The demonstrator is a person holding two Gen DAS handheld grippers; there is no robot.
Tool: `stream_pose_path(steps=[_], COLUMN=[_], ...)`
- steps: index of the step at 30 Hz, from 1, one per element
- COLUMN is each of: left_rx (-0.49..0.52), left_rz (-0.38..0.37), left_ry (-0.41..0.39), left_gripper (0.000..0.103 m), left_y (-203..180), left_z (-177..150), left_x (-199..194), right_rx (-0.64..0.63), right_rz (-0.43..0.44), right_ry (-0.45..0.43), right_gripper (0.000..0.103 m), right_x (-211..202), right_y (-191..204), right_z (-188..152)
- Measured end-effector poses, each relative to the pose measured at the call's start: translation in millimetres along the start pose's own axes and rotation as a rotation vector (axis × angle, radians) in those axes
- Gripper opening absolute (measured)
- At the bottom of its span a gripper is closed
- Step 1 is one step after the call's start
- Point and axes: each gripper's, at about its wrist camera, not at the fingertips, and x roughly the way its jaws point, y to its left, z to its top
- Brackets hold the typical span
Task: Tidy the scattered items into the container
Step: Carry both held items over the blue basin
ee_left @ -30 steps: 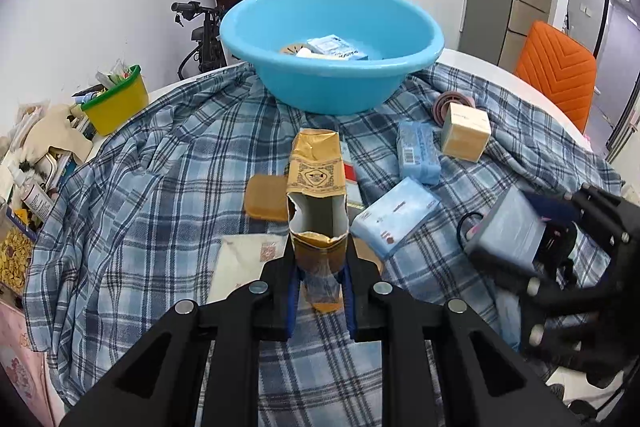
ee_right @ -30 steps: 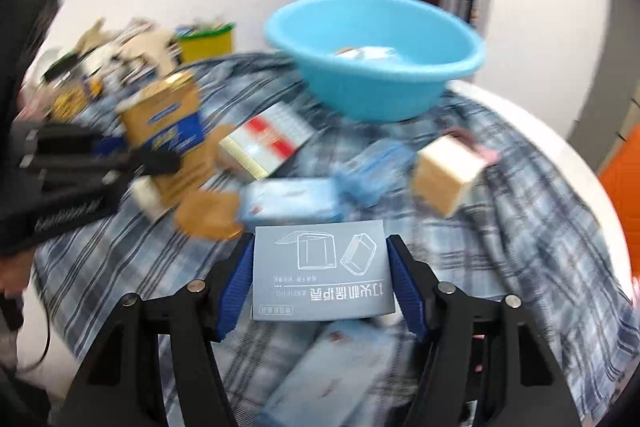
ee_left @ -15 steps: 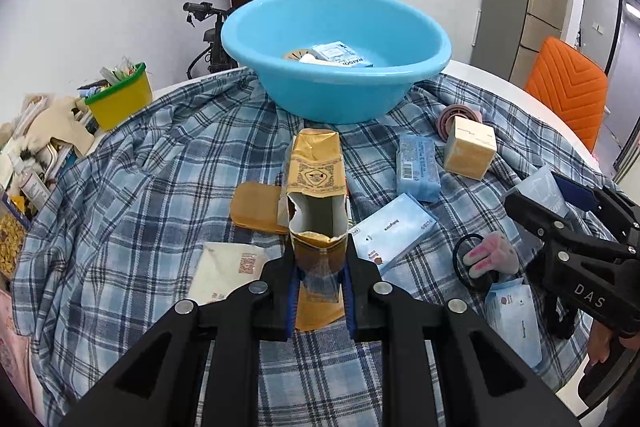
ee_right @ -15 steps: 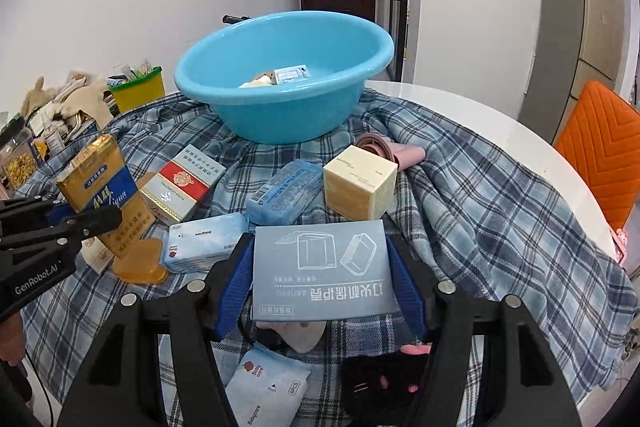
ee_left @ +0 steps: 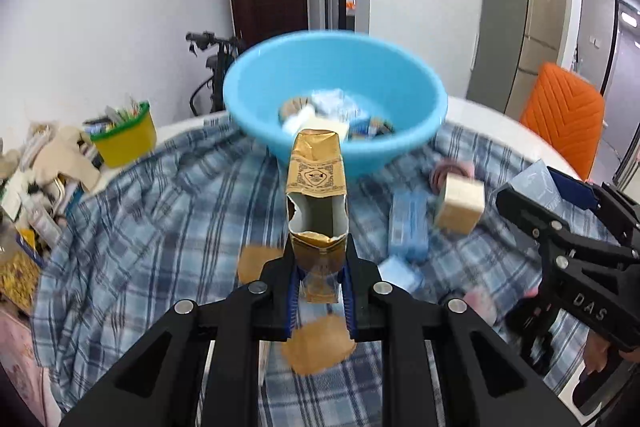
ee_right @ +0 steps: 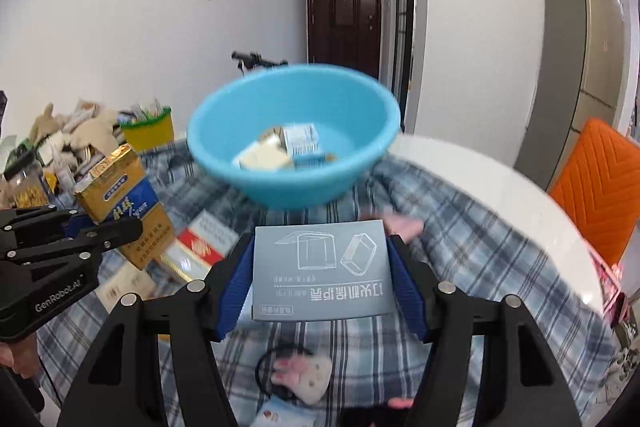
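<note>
A gold cigarette pack (ee_left: 317, 187) with a torn-open end stands upright in my left gripper (ee_left: 319, 255), which is shut on its lower end above the plaid cloth. In front of it sits the blue basin (ee_left: 248, 107), which holds several small boxes. My right gripper (ee_right: 320, 247) is shut on a flat grey-blue box (ee_right: 322, 267), gripped by its two sides and held level in front of the basin (ee_right: 294, 187). From the right wrist, the left gripper (ee_right: 80, 227) and its gold pack (ee_right: 120, 195) show at the left.
On the plaid cloth (ee_left: 160, 227) lie a blue tissue pack (ee_left: 408, 223), a beige cube box (ee_left: 460, 203), a red-and-white pack (ee_right: 200, 247), a brown disc (ee_left: 318, 345) and a plush hair tie (ee_right: 300, 375). An orange chair (ee_right: 596, 187) stands right, a yellow bin (ee_left: 124, 139) left.
Both grippers have risen with their loads and come closer to the basin, so more of its inside shows. The grips have not changed.
</note>
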Motion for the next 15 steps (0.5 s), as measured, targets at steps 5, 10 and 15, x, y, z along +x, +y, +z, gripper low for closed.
stream_pose_path(steps=[5,10,15], left_rx=[0.021,0.008,0.008], left_rz=[0.013,0.019,0.025], left_ry=[-0.085,-0.158,-0.234], left_gripper=[0.019,0.019,0.019], left_y=[-8.4,-11.9,-14.8], left_z=[35.2,70.4,95.3], left_x=[-22.8,-46.1,-71.3], right_rx=[-0.010,-0.006,-0.007], right_rz=[-0.004,-0.019,-0.027], right_ry=[-0.066,-0.147,-0.206], right_gripper=[0.063,0.063,0.063], right_x=[-17.5,-37.3,-53.0], right_y=[-1.0,-5.1,-6.8], right_z=[32.2,65.0,86.1])
